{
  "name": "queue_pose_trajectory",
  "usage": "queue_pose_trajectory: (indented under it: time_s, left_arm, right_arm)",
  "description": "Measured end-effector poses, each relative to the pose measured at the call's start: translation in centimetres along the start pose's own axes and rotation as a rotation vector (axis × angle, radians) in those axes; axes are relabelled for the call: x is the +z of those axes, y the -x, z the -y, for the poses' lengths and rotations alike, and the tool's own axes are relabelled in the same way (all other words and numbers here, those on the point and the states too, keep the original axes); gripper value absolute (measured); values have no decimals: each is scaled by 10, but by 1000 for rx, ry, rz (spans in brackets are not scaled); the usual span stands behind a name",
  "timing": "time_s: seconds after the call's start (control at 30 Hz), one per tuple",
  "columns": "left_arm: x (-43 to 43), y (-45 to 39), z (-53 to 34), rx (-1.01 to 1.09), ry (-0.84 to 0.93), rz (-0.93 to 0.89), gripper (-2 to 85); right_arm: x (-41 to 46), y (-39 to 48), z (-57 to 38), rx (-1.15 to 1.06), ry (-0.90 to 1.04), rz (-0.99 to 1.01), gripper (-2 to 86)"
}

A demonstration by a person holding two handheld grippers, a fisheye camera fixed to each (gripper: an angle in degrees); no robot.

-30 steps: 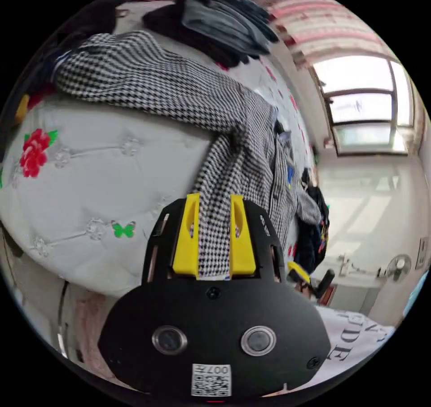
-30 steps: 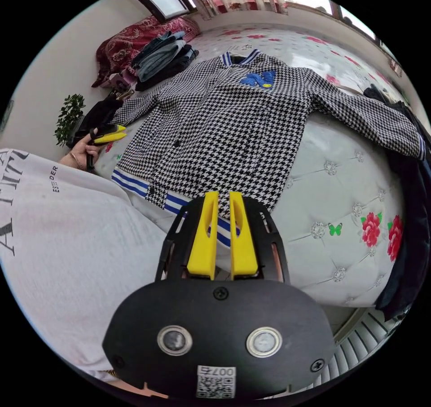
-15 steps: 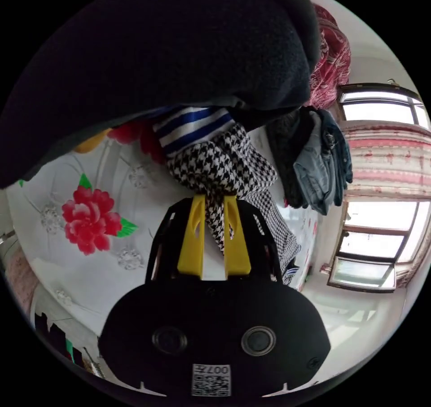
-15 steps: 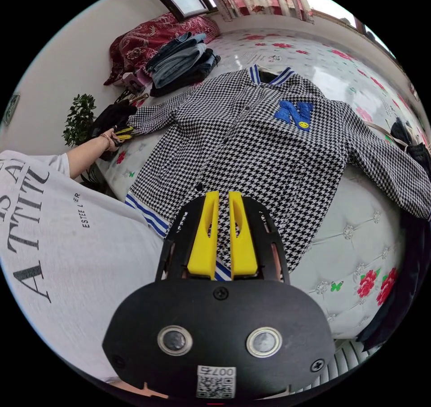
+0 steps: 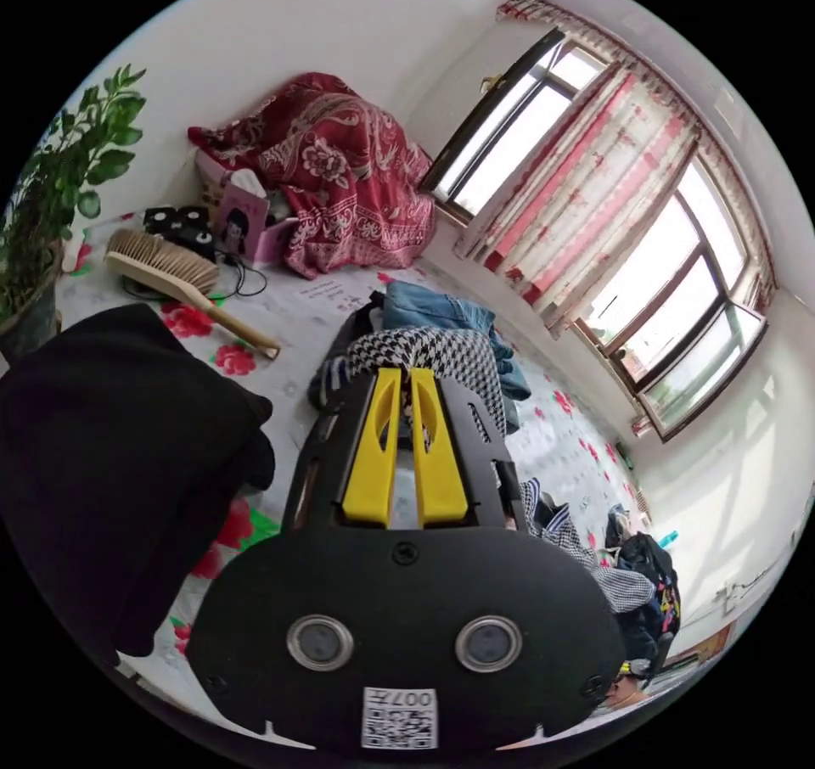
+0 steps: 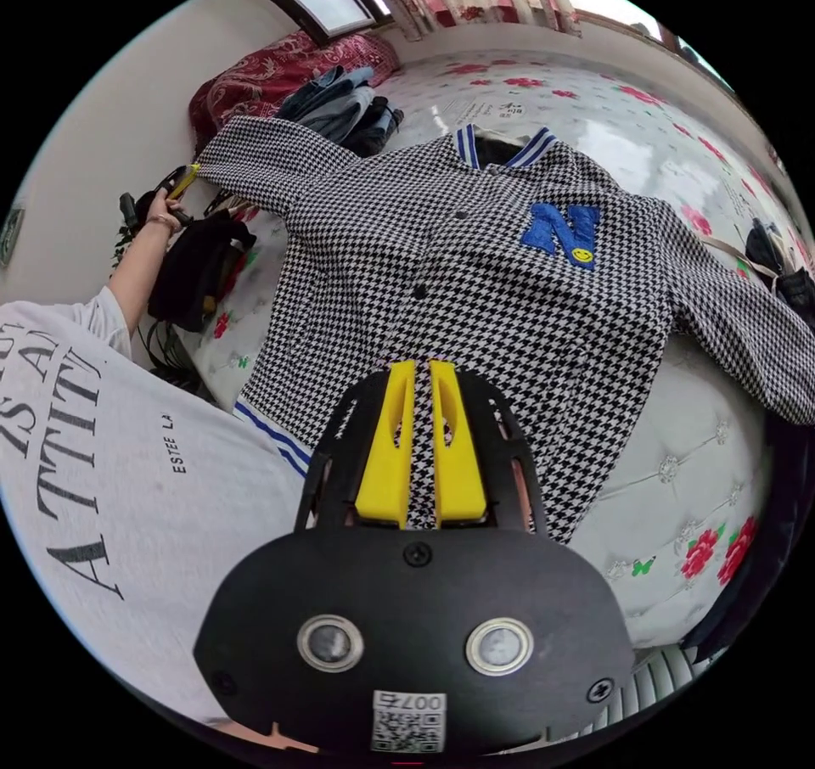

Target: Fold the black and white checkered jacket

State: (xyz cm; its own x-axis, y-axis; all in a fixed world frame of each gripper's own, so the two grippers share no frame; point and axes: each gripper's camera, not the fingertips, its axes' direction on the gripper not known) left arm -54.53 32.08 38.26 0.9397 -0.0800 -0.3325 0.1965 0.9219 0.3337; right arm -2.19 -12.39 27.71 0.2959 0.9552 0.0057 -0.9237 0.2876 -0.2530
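One checkered jacket (image 6: 475, 294) lies front-up on the bed (image 6: 671, 472), two sleeves spread. Left hand-held gripper (image 5: 406, 378): yellow jaws nearly together, pinching the end of one sleeve (image 5: 433, 357), which is lifted off the bed; in the right gripper view it sits far left of the right hand-held gripper, in the person's hand (image 6: 157, 207). Right hand-held gripper (image 6: 418, 372): jaws close together, clamped on the jacket's lower front near the striped hem (image 6: 272, 438). One blue patch (image 6: 562, 230) up and right of it. Left of the left hand-held gripper: one plant (image 5: 51, 175), one brush (image 5: 174, 272), one black garment (image 5: 110, 455). Ahead: one red blanket (image 5: 331, 171), folded jeans (image 5: 441, 315). Right: windows with curtains (image 5: 594, 209). Bed cover white, red flowers.
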Motion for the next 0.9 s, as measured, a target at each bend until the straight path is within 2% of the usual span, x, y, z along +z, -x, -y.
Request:
queue_pose_trajectory:
  time_s: [0.13,0.3,0.4,0.5,0.57,0.6,0.67,0.77,0.9]
  left_arm:
    - [11,-20,-27,-2,74,25,-5]
    - [10,-138,-53,208,43,-81,0]
    - [18,-297,-91,552,54,-234,13]
    - [41,-396,-149,746,130,-453,59]
    - [91,-469,-228,876,343,-668,153]
    - [108,-482,-248,893,420,-664,159]
    - [162,-507,-318,951,630,-530,159]
    - [165,-501,-357,995,609,-438,140]
    - [161,-472,-365,994,629,-289,133]
  right_arm:
    - [-7,-33,-14,95,-14,63,16]
    - [-36,-79,-27,218,-84,122,29]
    - [-69,-114,-39,284,-168,77,44]
    - [-112,-165,-62,425,-319,39,63]
    - [-138,-206,-84,552,-439,45,76]
    - [-153,-234,-99,632,-514,55,84]
    - [-169,-277,-122,751,-601,61,94]
    - [-189,-341,-154,897,-704,90,104]
    - [-208,-411,-174,1020,-782,54,108]
